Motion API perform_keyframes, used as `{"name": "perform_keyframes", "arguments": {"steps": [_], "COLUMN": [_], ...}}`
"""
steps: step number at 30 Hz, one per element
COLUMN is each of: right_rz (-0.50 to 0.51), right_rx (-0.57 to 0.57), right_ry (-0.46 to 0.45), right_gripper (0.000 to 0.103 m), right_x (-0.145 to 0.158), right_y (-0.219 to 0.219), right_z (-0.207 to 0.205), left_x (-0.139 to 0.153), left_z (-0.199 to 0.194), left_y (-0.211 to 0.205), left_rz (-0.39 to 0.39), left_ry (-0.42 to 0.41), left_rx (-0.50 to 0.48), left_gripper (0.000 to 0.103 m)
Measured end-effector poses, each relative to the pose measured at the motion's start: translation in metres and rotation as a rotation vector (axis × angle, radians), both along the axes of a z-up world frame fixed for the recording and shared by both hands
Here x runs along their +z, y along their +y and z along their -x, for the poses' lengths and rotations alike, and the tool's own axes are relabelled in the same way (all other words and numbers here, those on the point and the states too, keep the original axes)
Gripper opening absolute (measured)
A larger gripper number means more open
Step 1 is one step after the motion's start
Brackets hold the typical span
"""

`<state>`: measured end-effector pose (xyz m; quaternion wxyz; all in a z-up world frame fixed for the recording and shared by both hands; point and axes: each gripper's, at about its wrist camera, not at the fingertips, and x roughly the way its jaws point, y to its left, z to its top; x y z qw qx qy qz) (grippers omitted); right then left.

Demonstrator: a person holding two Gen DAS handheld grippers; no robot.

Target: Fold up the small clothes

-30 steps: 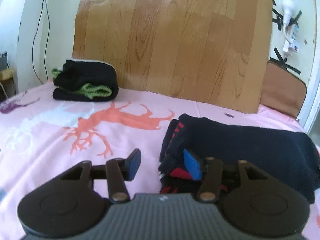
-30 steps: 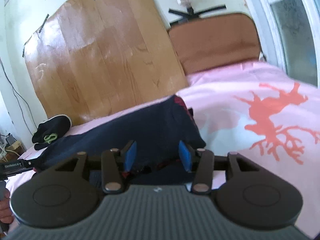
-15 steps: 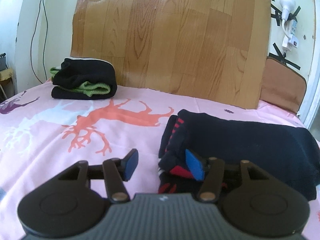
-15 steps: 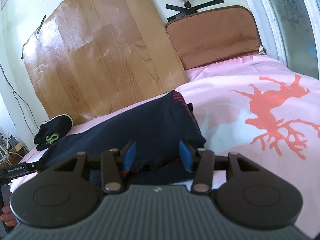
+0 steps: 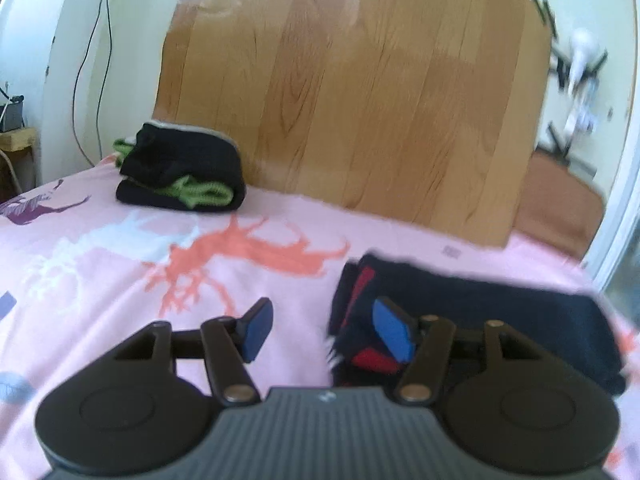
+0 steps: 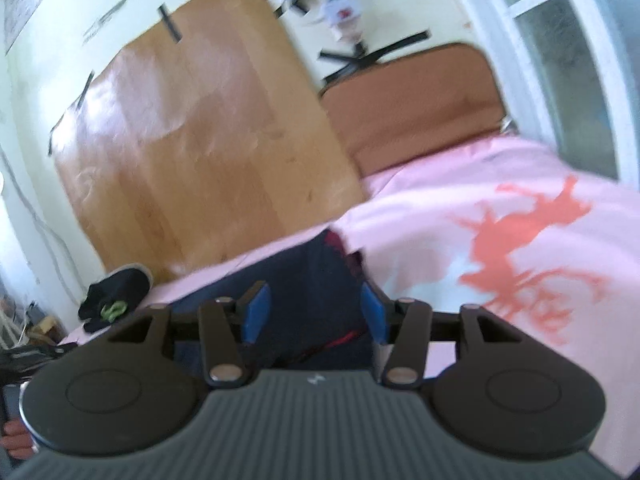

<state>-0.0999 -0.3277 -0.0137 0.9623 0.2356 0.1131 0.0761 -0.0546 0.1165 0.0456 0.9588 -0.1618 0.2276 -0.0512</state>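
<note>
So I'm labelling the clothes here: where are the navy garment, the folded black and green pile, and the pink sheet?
navy garment (image 5: 500, 312), left wrist view, top fold.
black and green pile (image 5: 184, 168), left wrist view, black upper layer.
pink sheet (image 6: 440, 200), right wrist view, bare patch.

Ahead of the gripper lies a pink sheet (image 5: 100, 272) with coral antler prints. The folded garment (image 5: 500, 320) is navy with red stripes; the far bundle (image 5: 180, 176) is black and green.

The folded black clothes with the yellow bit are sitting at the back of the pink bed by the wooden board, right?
Nearly. The bit poking out of the folded black clothes is green, not yellow. The left wrist view shows it best. The rest is right: they sit at the back of the pink bed by the wooden board.
</note>
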Motion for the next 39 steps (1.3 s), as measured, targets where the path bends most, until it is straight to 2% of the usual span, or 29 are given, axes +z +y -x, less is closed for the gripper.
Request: {"name": "perform_keyframes", "arguments": {"steps": [2,4,7,9,10,11,13,15,16,17,19,22,25,26,27,30,32,34,36,39], "right_rz": [-0.040,-0.101,-0.138,-0.135,-0.134,-0.129,-0.083,-0.044,-0.047,-0.066,-0.131,-0.224,-0.288,-0.300,-0.314,-0.324,-0.284,-0.232,-0.211,-0.176], "right_rx": [-0.010,-0.003,0.009,0.027,0.029,0.041,0.123,0.196,0.234,0.271,0.381,0.565,0.720,0.754,0.767,0.823,0.665,0.536,0.441,0.243], "right_ry": [0.022,0.045,0.082,0.102,0.094,0.067,-0.002,-0.069,-0.094,-0.105,-0.131,-0.174,-0.169,-0.161,-0.150,-0.100,-0.131,-0.131,-0.070,0.012], "right_gripper": [0.057,0.058,0.061,0.061,0.062,0.062,0.063,0.070,0.071,0.072,0.073,0.080,0.081,0.081,0.086,0.086,0.087,0.087,0.087,0.087], "right_x": [0.001,-0.002,-0.005,-0.005,-0.001,0.005,0.022,0.040,0.049,0.058,0.079,0.110,0.133,0.136,0.136,0.126,0.116,0.102,0.082,0.054], "right_y": [-0.012,-0.021,-0.020,-0.015,-0.012,-0.008,0.011,0.033,0.047,0.060,0.091,0.153,0.218,0.235,0.248,0.250,0.222,0.187,0.143,0.075], "right_z": [-0.004,-0.010,-0.016,-0.018,-0.016,-0.012,-0.008,-0.007,-0.010,-0.014,-0.024,-0.034,-0.046,-0.048,-0.049,-0.049,-0.041,-0.036,-0.036,-0.030], "left_x": [0.015,0.026,0.031,0.027,0.026,0.026,0.030,0.036,0.041,0.046,0.060,0.078,0.093,0.096,0.098,0.094,0.087,0.078,0.070,0.059], "left_z": [-0.002,-0.006,-0.017,-0.025,-0.030,-0.032,-0.032,-0.026,-0.021,-0.015,0.000,0.017,0.034,0.039,0.045,0.051,0.053,0.047,0.040,0.022], "left_y": [-0.006,-0.023,-0.056,-0.073,-0.077,-0.076,-0.060,-0.038,-0.025,-0.011,0.017,0.048,0.070,0.075,0.079,0.088,0.090,0.083,0.074,0.056], "left_rz": [0.029,0.023,-0.038,-0.088,-0.086,-0.042,0.141,0.323,0.408,0.474,0.559,0.601,0.592,0.585,0.581,0.542,0.494,0.392,0.322,0.257], "left_ry": [-0.023,-0.035,-0.015,0.017,0.044,0.060,0.076,0.058,0.041,0.014,-0.050,-0.090,-0.126,-0.134,-0.138,-0.146,-0.156,-0.132,-0.081,0.009], "left_rx": [-0.042,-0.103,-0.167,-0.171,-0.177,-0.192,-0.214,-0.191,-0.170,-0.132,-0.063,-0.010,0.046,0.055,0.081,0.109,0.148,0.193,0.184,0.116], "left_gripper": [0.057,0.057,0.057,0.057,0.057,0.057,0.058,0.069,0.082,0.086,0.086,0.086,0.087,0.084,0.084,0.089,0.096,0.096,0.096,0.096]}}
